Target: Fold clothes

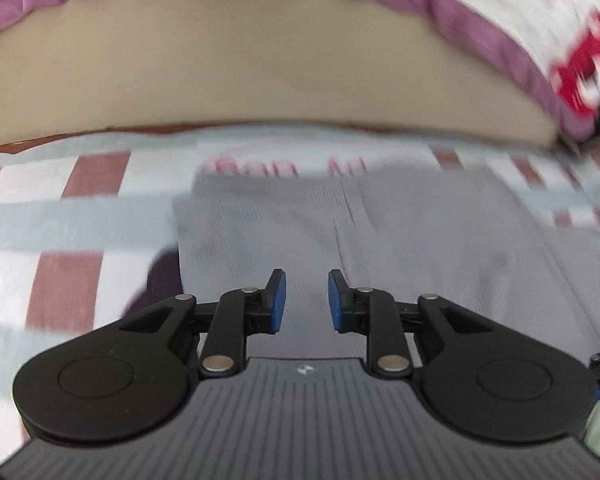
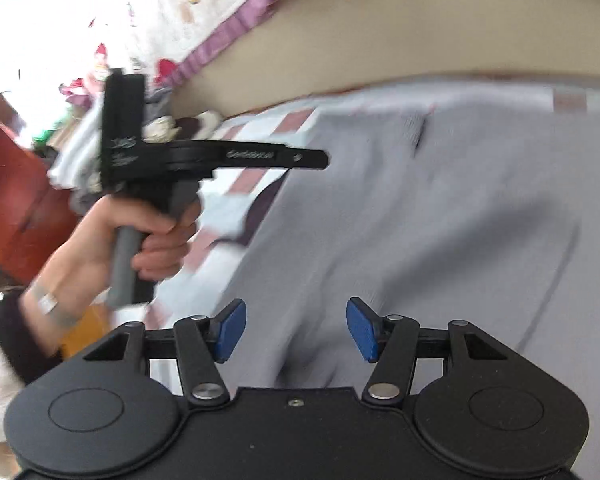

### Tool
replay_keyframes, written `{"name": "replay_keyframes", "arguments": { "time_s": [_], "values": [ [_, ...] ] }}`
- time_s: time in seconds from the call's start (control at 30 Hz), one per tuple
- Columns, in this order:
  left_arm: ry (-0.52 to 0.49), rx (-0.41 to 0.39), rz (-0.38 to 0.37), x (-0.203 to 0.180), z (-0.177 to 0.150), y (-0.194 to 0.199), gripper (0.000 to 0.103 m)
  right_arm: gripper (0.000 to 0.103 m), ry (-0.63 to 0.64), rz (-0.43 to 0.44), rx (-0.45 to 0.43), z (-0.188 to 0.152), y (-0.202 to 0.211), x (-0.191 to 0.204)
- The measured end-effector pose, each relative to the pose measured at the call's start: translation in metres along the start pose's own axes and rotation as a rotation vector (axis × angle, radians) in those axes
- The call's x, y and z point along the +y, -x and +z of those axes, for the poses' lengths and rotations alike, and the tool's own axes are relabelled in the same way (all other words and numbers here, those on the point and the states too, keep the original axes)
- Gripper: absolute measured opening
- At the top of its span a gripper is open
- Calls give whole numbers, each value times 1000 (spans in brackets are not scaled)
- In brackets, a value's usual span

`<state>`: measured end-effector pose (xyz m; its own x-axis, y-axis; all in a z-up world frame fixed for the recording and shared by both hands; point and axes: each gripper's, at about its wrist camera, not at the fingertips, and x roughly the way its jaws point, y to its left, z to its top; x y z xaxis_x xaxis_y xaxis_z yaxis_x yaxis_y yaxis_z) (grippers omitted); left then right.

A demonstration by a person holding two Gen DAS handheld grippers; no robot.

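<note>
A grey ribbed garment (image 1: 400, 236) lies flat on a bed sheet with red-brown and pale blue checks (image 1: 68, 216). It also shows in the right wrist view (image 2: 420, 208), spread wide with soft creases. My left gripper (image 1: 307, 300) is open and empty, hovering over the garment's near left part. It shows from the side in the right wrist view (image 2: 327, 159), held in a hand above the garment's left edge. My right gripper (image 2: 296, 330) is open and empty, just above the garment's near edge.
A beige headboard (image 1: 240, 68) runs along the far side of the bed. A white quilt with a purple frill (image 1: 480, 32) hangs over it. A pile of clothes (image 2: 80, 152) and a red-brown cabinet (image 2: 16, 208) stand at the left.
</note>
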<state>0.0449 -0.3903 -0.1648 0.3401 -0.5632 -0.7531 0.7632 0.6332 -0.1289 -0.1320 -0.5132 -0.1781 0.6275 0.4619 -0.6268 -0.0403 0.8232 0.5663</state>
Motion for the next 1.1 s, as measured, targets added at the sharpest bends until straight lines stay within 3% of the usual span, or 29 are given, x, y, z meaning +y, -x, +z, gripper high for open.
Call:
{"name": "replay_keyframes", "arguments": {
  "time_s": [0.1,0.17,0.27,0.3,0.33,0.37,0.5,0.53,0.6,0.63,0.67,0.7,0.73,0.83,0.97,1.0,1.03,1.07,1.1],
  "values": [
    [-18,41,-18,-11,-26,5,22,61,34,-52,26,-23,-14,5],
    [21,67,-7,-13,-40,8,22,62,3,-95,-18,-26,-24,0],
    [57,62,9,-16,-59,17,23,62,-113,-66,-107,-25,-28,-8],
    [55,64,9,-19,-63,21,26,48,-133,-50,-123,-25,-27,-8],
    [44,70,7,-22,-66,25,28,2,-122,-50,-115,-25,-27,-6],
    [32,76,5,-26,-69,30,28,5,-99,-56,-97,-25,-28,-3],
    [-235,93,-10,-60,-81,44,28,4,-72,-94,-34,-28,-21,1],
    [-262,104,-5,-64,-83,44,28,7,-74,-104,-19,-29,-18,1],
    [-269,129,25,-66,-85,40,32,13,-90,-110,-41,-25,-1,-3],
    [-272,141,40,-67,-86,38,35,20,-85,-123,-63,-22,8,-6],
    [-263,151,54,-67,-85,37,41,31,-77,-151,-98,-22,19,-8],
    [-250,149,64,-65,-83,37,41,53,-67,-185,-137,-22,31,-11],
    [-238,143,71,-64,-81,38,41,58,-57,-224,-159,-24,37,-14],
    [-200,96,65,-61,-76,42,40,58,-29,-347,-138,-29,36,-23],
    [-152,93,52,-60,-78,37,40,58,39,-402,-131,-38,19,-20],
    [-145,101,56,-60,-80,35,41,52,72,-421,-145,-39,17,-16],
    [-130,103,51,-58,-79,35,40,25,105,-439,-158,-39,14,-13],
    [-110,100,43,-56,-78,36,39,12,149,-451,-174,-41,17,-8],
    [-90,95,34,-53,-77,38,40,8,198,-459,-191,-42,22,-2]
  ]
}}
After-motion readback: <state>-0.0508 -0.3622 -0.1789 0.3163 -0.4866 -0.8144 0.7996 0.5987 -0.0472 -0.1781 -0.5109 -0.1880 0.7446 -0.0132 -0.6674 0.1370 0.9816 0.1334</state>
